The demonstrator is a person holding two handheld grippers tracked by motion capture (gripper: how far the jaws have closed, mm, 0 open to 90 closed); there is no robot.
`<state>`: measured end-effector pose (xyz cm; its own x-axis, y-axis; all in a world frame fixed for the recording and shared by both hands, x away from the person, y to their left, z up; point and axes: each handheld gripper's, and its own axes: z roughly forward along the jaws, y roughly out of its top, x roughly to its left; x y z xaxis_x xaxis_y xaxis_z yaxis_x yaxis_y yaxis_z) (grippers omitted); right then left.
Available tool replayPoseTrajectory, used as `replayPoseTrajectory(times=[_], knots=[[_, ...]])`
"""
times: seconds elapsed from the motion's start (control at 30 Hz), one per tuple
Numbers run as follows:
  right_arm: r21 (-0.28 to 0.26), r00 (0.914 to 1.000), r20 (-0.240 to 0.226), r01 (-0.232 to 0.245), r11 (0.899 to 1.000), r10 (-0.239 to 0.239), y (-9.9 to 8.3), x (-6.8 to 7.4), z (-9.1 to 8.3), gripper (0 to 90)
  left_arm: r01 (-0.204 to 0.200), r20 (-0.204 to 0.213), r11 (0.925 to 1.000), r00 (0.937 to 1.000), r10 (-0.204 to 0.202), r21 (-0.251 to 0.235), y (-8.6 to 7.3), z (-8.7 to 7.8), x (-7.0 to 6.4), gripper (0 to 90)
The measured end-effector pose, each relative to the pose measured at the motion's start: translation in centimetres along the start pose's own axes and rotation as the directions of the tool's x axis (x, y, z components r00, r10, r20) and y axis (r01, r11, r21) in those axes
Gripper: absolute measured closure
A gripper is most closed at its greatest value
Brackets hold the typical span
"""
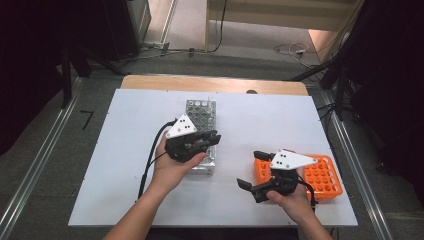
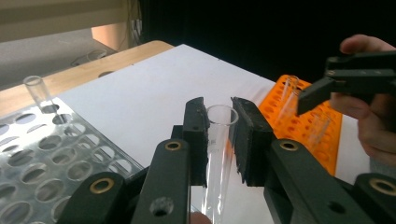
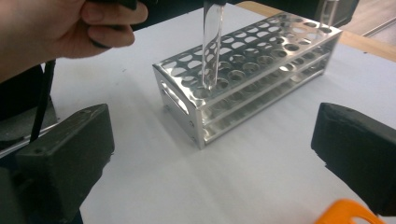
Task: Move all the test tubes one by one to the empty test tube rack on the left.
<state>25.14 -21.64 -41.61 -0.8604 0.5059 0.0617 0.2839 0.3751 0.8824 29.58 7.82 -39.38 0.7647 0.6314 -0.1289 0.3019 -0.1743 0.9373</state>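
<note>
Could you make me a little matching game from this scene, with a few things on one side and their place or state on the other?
Things:
1. left hand-held gripper
2. right hand-held gripper
3. orange rack
4. metal rack

States:
A. jaws wide open, empty
B. near the table's right edge
C. shut on a glass test tube
D. silvery, mid-table

Pairs: 1-C, 2-A, 3-B, 4-D

Metal rack (image 1: 201, 131) left — plastic rack (image 1: 322, 176) right
</note>
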Motion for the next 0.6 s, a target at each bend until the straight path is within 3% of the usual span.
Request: replayPoseTrajectory(times=[0.1,0.6], knots=[[-0.004,0.9998,0.014,-0.01,1.0,0.01,-0.4,-0.5,-0.7,0.0,0.003,0.006,0.9997,1.0,-0.003,-0.024,0.5,0.2,1.0,75.0],[-0.011,0.9974,0.057,-0.043,0.999,0.044,-2.0,-1.5,-3.2,0.0,0.004,-0.085,0.9994,0.9963,-0.007,-0.035,2.7,2.5,5.0,75.0]])
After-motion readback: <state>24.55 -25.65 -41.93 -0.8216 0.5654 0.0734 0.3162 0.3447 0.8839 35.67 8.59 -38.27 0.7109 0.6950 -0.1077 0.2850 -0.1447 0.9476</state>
